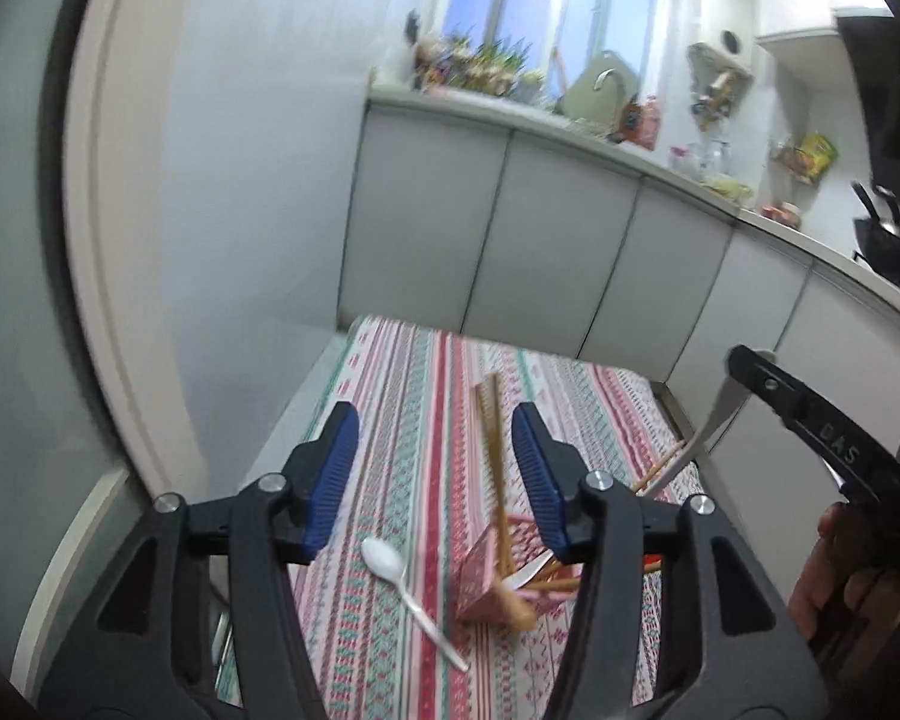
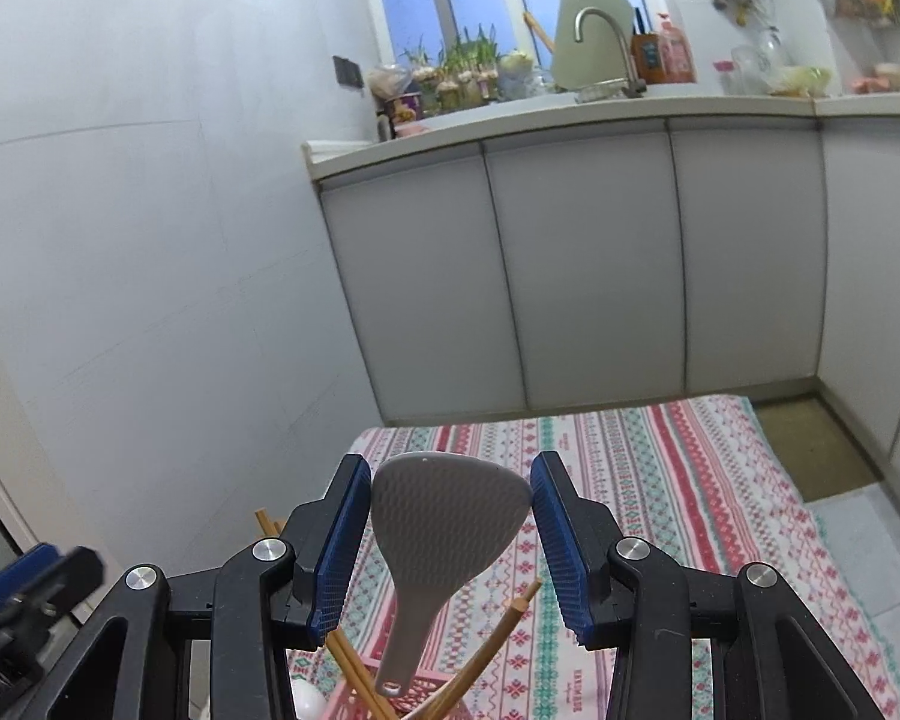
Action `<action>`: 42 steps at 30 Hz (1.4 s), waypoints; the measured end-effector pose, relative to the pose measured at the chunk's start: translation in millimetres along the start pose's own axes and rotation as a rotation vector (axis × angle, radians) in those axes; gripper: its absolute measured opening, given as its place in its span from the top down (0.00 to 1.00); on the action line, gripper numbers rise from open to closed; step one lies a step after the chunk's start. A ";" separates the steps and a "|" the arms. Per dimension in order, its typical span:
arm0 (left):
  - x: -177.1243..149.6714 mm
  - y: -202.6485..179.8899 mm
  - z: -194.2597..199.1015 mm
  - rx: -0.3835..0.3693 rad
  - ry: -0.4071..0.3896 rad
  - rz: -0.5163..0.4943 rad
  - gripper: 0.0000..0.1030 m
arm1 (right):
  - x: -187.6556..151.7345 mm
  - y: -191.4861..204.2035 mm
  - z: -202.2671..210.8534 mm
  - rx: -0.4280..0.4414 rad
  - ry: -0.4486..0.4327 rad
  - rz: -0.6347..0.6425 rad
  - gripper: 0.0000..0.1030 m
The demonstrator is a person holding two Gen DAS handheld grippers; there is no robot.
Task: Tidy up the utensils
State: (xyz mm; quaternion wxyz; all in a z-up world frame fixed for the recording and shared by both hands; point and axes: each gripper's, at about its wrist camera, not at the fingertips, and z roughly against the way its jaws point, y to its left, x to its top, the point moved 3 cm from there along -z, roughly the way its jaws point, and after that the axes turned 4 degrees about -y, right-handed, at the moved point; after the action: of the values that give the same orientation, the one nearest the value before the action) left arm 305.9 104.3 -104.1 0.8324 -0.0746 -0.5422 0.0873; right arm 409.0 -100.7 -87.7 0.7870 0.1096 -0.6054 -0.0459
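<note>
A pink utensil holder point(image 1: 486, 582) stands on the striped tablecloth point(image 1: 390, 420) with wooden chopsticks point(image 1: 493, 450) sticking up out of it. My left gripper point(image 1: 435, 456) is open just above the holder; the chopsticks rise between its blue pads point(image 1: 336, 468) without touching them. A white plastic spoon point(image 1: 402, 582) lies on the cloth left of the holder. My right gripper point(image 2: 450, 462) is shut on the head of a grey rice paddle point(image 2: 444, 516). The paddle's handle hangs down over the holder point(image 2: 342, 702), among the chopsticks point(image 2: 498, 636).
White kitchen cabinets point(image 2: 582, 276) stand close behind the table under a counter with a sink tap point(image 2: 600, 42). A white wall point(image 2: 150, 240) runs along the table's left side. A brown floor mat point(image 2: 810, 450) lies to the right. A person's hand point(image 1: 828, 570) holds the right gripper.
</note>
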 end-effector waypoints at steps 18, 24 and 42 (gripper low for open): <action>-118.8 37.3 -190.5 0.203 0.673 0.122 0.47 | 19.1 -48.1 12.6 -0.060 0.038 -0.070 0.53; -139.3 20.3 -230.7 0.251 0.771 0.084 0.48 | 17.9 -74.9 11.3 -0.070 0.059 -0.108 0.53; -63.5 13.2 -162.4 0.201 0.401 0.037 0.98 | 16.0 -85.6 17.3 -0.059 0.054 -0.137 0.53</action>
State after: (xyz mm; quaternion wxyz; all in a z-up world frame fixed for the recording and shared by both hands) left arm 428.5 98.0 -228.6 0.9250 -0.0169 -0.3529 0.1397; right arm 401.8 -189.2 -87.9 0.8010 0.1288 -0.5733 -0.1146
